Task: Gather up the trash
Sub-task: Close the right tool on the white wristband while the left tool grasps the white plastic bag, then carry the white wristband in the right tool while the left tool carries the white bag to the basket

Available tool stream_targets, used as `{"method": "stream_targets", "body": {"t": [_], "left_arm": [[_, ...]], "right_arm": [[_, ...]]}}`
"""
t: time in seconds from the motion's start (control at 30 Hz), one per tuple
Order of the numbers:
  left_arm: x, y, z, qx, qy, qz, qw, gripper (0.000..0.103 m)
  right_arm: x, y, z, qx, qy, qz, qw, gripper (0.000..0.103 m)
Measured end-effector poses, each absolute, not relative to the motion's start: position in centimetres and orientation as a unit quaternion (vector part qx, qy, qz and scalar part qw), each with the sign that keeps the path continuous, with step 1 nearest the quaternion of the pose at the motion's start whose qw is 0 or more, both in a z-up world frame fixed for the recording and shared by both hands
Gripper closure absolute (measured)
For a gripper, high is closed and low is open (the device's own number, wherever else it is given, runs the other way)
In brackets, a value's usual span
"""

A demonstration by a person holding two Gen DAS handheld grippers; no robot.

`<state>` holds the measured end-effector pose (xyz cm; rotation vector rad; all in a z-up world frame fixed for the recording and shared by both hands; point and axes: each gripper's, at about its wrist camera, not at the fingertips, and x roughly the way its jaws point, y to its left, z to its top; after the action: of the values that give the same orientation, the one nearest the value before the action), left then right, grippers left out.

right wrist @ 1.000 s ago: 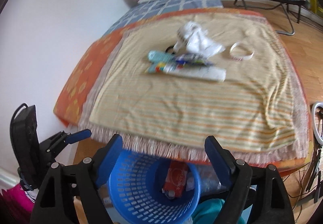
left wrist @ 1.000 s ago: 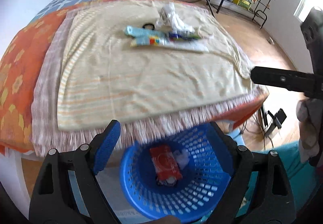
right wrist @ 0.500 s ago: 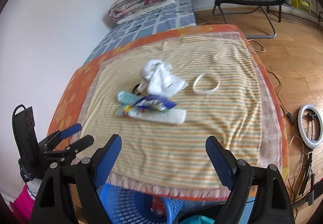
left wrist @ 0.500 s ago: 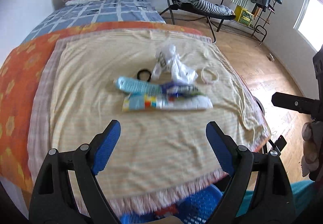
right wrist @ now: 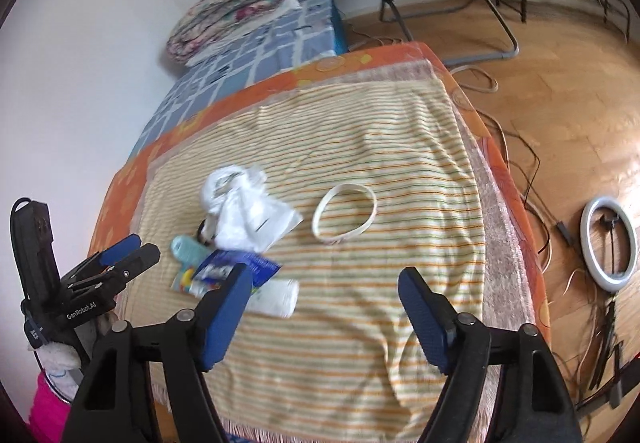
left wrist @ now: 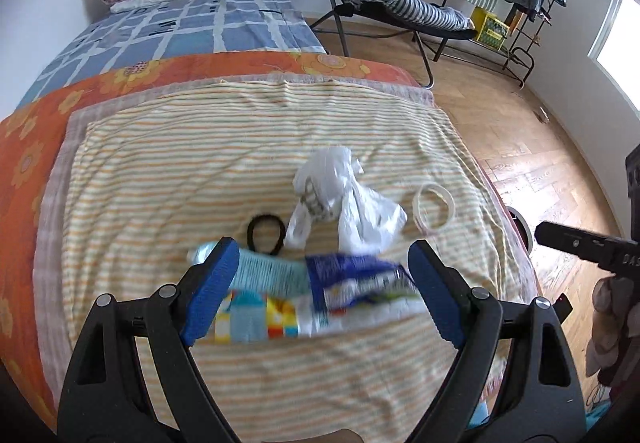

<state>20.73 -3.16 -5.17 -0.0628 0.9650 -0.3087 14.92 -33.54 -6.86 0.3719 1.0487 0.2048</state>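
Left gripper (left wrist: 320, 293) wide open, holding nothing, above the near wrappers (left wrist: 316, 289) on the striped blanket (left wrist: 160, 179). Right gripper (right wrist: 322, 317) empty, jaws closing. White plastic bag (right wrist: 244, 215) beyond the wrappers; white ring (right wrist: 344, 213) to its right. Wrapper print blurred, probably snack packs.

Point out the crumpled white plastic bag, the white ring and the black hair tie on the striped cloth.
white plastic bag (left wrist: 352, 199): left wrist view, on its crumpled middle.
white ring (right wrist: 370, 217): right wrist view, on the right side of its band.
black hair tie (left wrist: 251, 229): left wrist view, on the left side of the loop.
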Motion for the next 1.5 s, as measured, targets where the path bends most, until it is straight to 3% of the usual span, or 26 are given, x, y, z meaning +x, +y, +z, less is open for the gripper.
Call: {"method": "stream_targets", "body": {"t": [0.43, 0.73, 0.9, 1.0, 1.07, 1.1, 1.17, 1.5], "left_arm": [[27.0, -5.1, -8.1, 0.006, 0.488, -0.126, 0.864, 0.016], [29.4, -5.7, -9.2, 0.02, 0.497, -0.122, 0.859, 0.02], [30.0, -5.7, -9.8, 0.014, 0.509, -0.118, 0.853, 0.046], [29.9, -6.0, -9.8, 0.029, 0.507, -0.119, 0.853, 0.064], [29.9, -6.3, -9.6, 0.042, 0.503, -0.115, 0.855, 0.071], [29.9, -6.5, -9.5, 0.049, 0.501, -0.113, 0.857, 0.077], [29.8, -6.6, -9.3, 0.058, 0.497, -0.109, 0.859, 0.078], [29.2, -6.7, -7.6, 0.059, 0.477, -0.108, 0.87, 0.08]], "right_arm": [[20.6, -34.5, -13.4, 0.236, 0.539, 0.055, 0.807, 0.053], [22.9, -34.1, -15.4, 0.23, 0.54, 0.032, 0.809, 0.06], [23.6, -33.1, -16.1, 0.213, 0.548, 0.031, 0.808, 0.068], [23.6, -32.7, -16.3, 0.194, 0.55, 0.023, 0.812, 0.078], [23.5, -32.6, -16.3, 0.184, 0.55, 0.02, 0.814, 0.091], [23.5, -32.6, -16.3, 0.18, 0.552, 0.02, 0.814, 0.093], [23.5, -32.8, -16.3, 0.182, 0.552, 0.021, 0.814, 0.099], [21.9, -32.8, -14.1, 0.177, 0.529, 0.033, 0.829, 0.101]]}}
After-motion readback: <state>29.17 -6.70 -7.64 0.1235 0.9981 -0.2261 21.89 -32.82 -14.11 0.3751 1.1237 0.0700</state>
